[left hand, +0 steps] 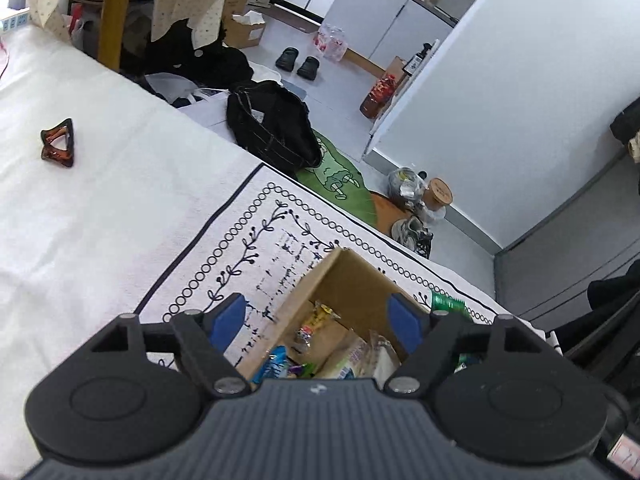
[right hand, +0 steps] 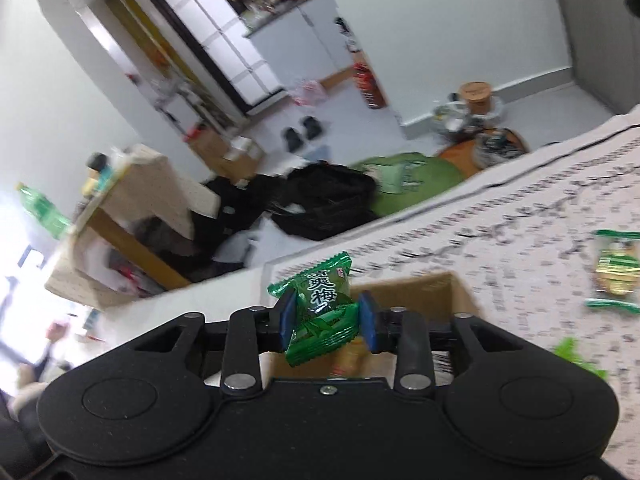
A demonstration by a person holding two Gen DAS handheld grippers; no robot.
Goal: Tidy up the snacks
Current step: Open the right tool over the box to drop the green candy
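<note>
A brown cardboard box point(left hand: 352, 284) stands on the patterned cloth and holds several wrapped snacks point(left hand: 320, 344). My left gripper point(left hand: 320, 316) is open and empty, its blue pads on either side of the box opening, just above it. My right gripper point(right hand: 328, 316) is shut on a green plum candy packet point(right hand: 324, 308) and holds it above the same box point(right hand: 420, 292). Another green-and-gold snack packet point(right hand: 614, 276) lies on the cloth to the right, and a green wrapper point(right hand: 576, 356) lies nearer. A green packet point(left hand: 446, 303) lies just past the box in the left wrist view.
A brown hair claw point(left hand: 58, 148) lies on the white cover at the left. The table edge drops to a floor with a black bag point(left hand: 276, 124), a green mat point(left hand: 344, 184), shoes point(left hand: 412, 232) and jars. A white wall point(left hand: 500, 100) stands at the right.
</note>
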